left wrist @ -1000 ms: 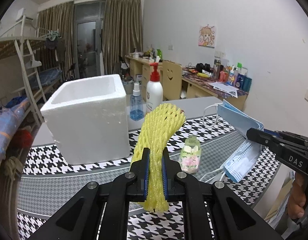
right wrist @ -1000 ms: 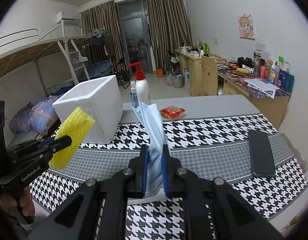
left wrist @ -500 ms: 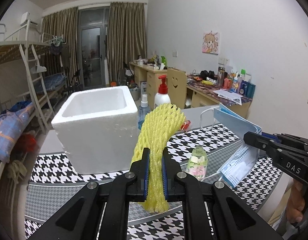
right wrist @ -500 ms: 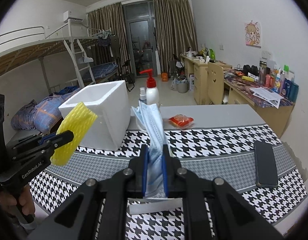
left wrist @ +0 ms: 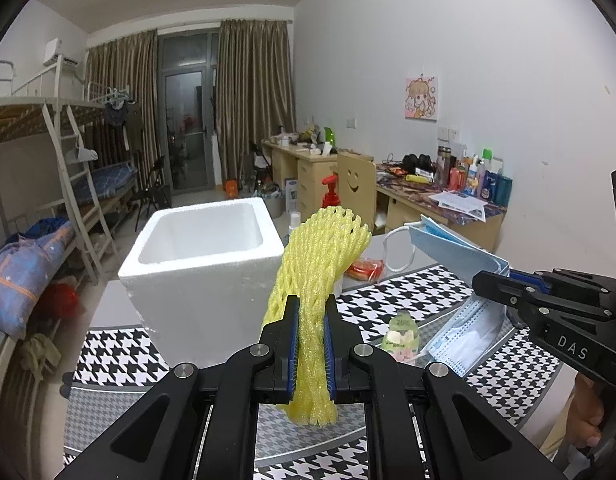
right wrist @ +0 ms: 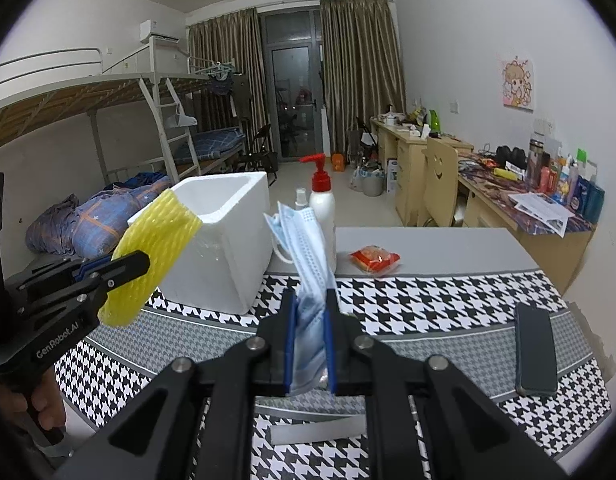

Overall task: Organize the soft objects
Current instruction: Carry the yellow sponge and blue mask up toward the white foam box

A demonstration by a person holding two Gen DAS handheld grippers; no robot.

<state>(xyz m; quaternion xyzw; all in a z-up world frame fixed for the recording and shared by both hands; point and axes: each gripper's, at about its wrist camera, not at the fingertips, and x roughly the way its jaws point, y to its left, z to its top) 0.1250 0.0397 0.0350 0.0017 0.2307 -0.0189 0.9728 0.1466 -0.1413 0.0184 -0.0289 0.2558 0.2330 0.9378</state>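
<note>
A: Left wrist view: the left gripper (left wrist: 311, 344) is clamped on a yellow foam fruit net (left wrist: 321, 264), which stands up between the pads and fans out toward 12 o'clock. Neither it nor anything else soft looks to be in the white styrofoam box (left wrist: 204, 276) at about 11 o'clock, as far as the inside shows.

B: And the other hand?

A: Right wrist view: the right gripper (right wrist: 311, 344) is closed on a bundle of blue surgical masks (right wrist: 308, 264), with the ear loops hanging toward 11 o'clock. From the left camera the same masks sit at 3 o'clock, held above the houndstooth tablecloth (left wrist: 407, 296).

B: So how far along is it?

A: I'd judge both pickups done and both drops left. The box stands at 10 o'clock from the right gripper, with its opening facing up, and the net held by the left hand hangs just in front of its near corner.

B: Anything left on the table?

A: A small packet of pastel sweets (left wrist: 401, 334) at 2 o'clock of the left gripper and a red snack packet (right wrist: 373, 259) at 1 o'clock of the right one. I can't tell whether they count as soft. The pump bottle (right wrist: 323, 216) and the phone (right wrist: 535, 354) at 3 o'clock look like bystanders
</note>
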